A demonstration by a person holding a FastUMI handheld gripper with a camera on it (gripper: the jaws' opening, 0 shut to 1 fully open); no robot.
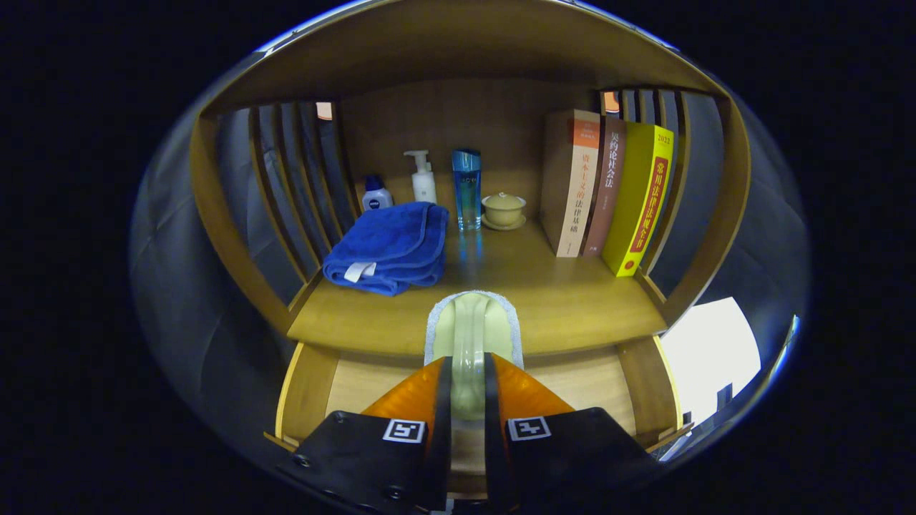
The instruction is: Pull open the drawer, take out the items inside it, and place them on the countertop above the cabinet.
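A home-like corner is showing here, staged around a wooden cabinet (494,286) with slatted sides (286,193) and an open drawer (308,390) below its countertop. Household things are sitting on that countertop: a folded blue towel (390,247), a small lotion bottle (376,194), a white pump bottle (424,179), a tall blue toiletry bottle (466,189) and a lidded ceramic cup on a saucer (504,210). Three books (608,189) are standing upright beside them, giving it the look of a bedroom or study shelf.
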